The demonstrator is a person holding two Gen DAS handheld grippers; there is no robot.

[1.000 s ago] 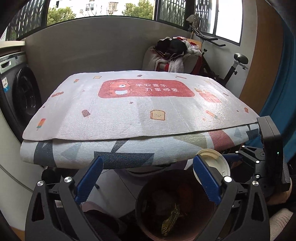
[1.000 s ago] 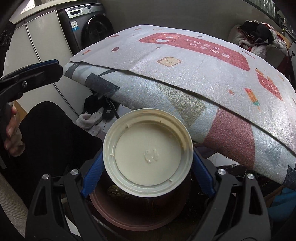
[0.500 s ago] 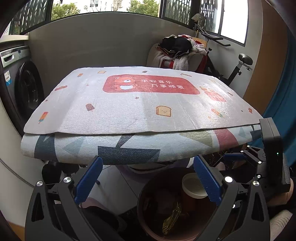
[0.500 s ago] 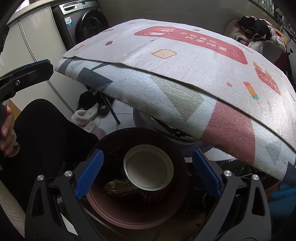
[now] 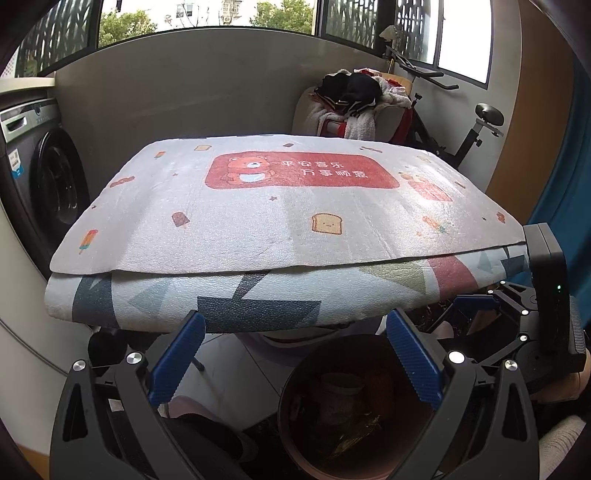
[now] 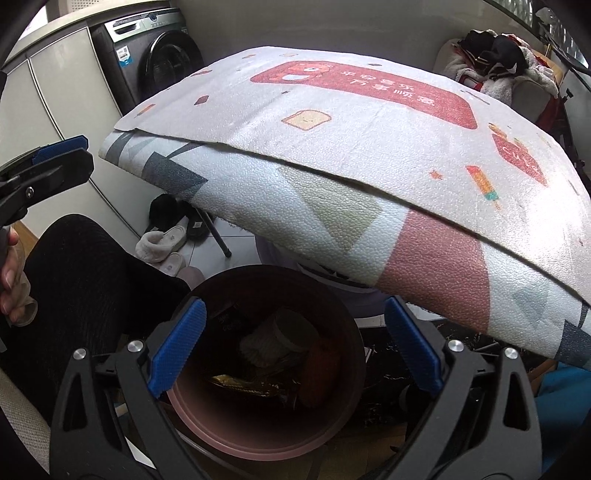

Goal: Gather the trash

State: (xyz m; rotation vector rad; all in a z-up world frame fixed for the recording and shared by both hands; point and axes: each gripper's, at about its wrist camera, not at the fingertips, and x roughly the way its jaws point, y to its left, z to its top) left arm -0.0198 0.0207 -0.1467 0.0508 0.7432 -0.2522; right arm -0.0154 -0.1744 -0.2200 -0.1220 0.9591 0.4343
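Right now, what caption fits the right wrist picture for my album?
Open right gripper above the brown trash bin, a white cup lying inside among wrappers.

Left gripper (image 5: 293, 356): black angular frame, ribbed blue pads, silver screw heads.
Right gripper (image 6: 293, 347): same build (a black box with a green light rides on it, per left view).
Left hand (image 6: 13, 286): bare skin.
Legs: black trousers.

Daylight thru windows (image 5: 207, 18), bin (image 6: 266, 369) interior dim, heavy fisheye warp w/ dark corners.
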